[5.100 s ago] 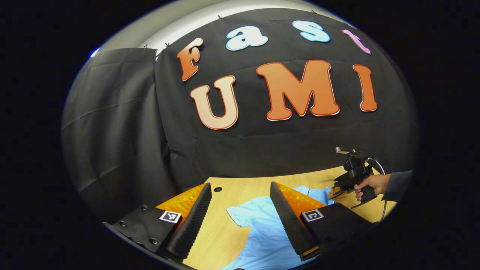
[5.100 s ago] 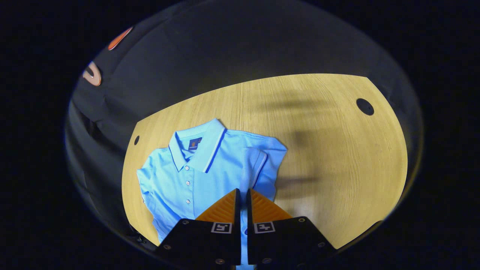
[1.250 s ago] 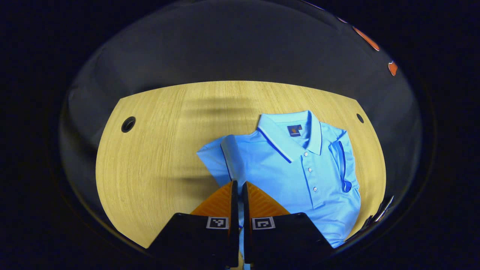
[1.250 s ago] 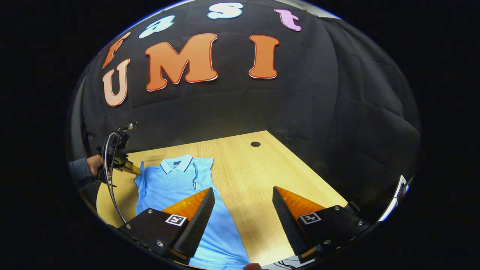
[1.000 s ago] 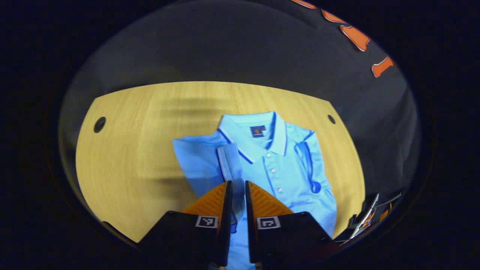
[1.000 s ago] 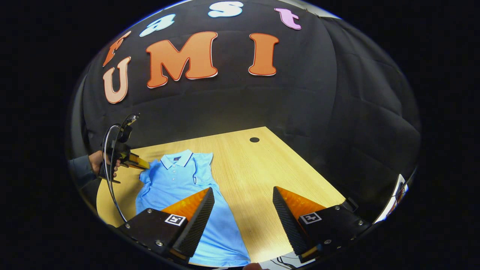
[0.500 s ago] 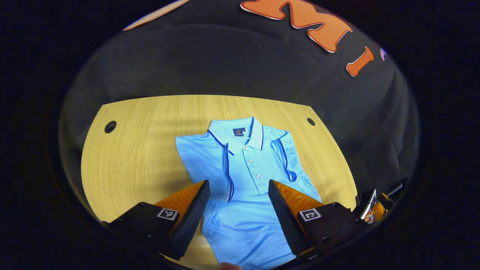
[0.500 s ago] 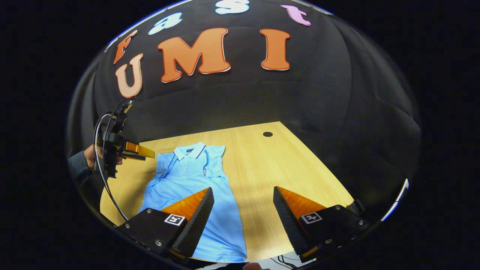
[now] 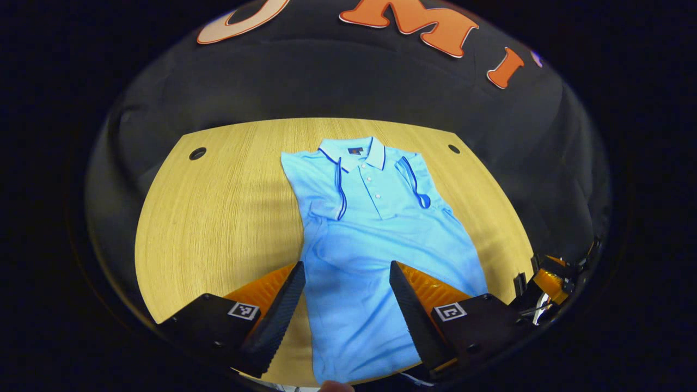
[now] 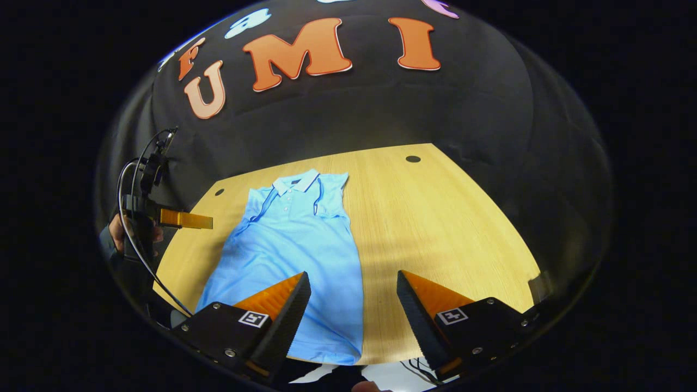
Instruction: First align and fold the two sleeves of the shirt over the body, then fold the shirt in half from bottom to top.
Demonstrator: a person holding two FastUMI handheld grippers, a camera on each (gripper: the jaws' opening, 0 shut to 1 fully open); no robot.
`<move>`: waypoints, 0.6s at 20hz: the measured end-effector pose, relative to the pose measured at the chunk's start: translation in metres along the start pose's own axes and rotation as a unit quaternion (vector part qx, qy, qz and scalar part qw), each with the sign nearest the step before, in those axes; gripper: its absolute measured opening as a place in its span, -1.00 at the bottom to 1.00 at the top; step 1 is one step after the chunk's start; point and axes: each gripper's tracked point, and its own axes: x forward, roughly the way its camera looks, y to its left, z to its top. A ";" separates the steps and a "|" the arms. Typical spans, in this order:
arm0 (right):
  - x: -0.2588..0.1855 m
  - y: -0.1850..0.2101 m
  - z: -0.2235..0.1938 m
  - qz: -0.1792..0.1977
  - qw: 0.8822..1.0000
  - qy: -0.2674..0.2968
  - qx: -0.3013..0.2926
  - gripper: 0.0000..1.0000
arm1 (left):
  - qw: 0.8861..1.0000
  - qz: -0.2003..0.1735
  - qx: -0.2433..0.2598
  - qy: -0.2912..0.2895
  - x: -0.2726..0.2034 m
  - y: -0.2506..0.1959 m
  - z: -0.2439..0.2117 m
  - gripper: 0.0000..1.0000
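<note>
Blue shirt [image 9: 375, 228] lies flat on the table [image 9: 218, 207], both sleeves folded in. Left gripper [image 9: 347, 272] and right gripper [image 10: 353, 283] hang over its near end, fingers wide apart, holding nothing.

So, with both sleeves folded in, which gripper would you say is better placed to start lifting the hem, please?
Left, probably: the left gripper hangs open directly over the polo shirt near its hem, while the right gripper sits open mostly over bare table beside the shirt's edge.

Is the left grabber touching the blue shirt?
Apart. In the right gripper view the left gripper hangs open above the table, beside the shirt.
</note>
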 end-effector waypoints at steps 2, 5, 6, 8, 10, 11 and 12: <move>0.002 0.000 -0.014 0.010 1.000 0.014 -0.010 0.93 | 1.000 0.008 -0.010 0.006 -0.010 -0.003 -0.025 1.00; 0.003 0.003 -0.033 0.025 0.999 0.037 -0.022 0.93 | 0.999 0.023 -0.024 0.020 -0.018 -0.005 -0.064 1.00; 0.004 0.004 -0.040 0.030 0.998 0.043 -0.025 0.93 | 0.999 0.030 -0.024 0.025 -0.020 -0.004 -0.076 1.00; 0.007 0.009 -0.059 0.043 0.997 0.064 -0.027 0.93 | 0.998 0.045 -0.020 0.033 -0.026 -0.001 -0.100 1.00; 0.009 0.015 -0.077 0.055 0.995 0.082 -0.029 0.93 | 0.997 0.057 -0.019 0.045 -0.031 -0.001 -0.126 1.00; 0.010 0.017 -0.084 0.058 0.994 0.089 -0.031 0.93 | 0.997 0.061 -0.020 0.051 -0.033 0.000 -0.138 1.00; 0.011 0.017 -0.090 0.060 0.993 0.096 -0.034 0.93 | 0.996 0.064 -0.021 0.055 -0.033 0.000 -0.148 1.00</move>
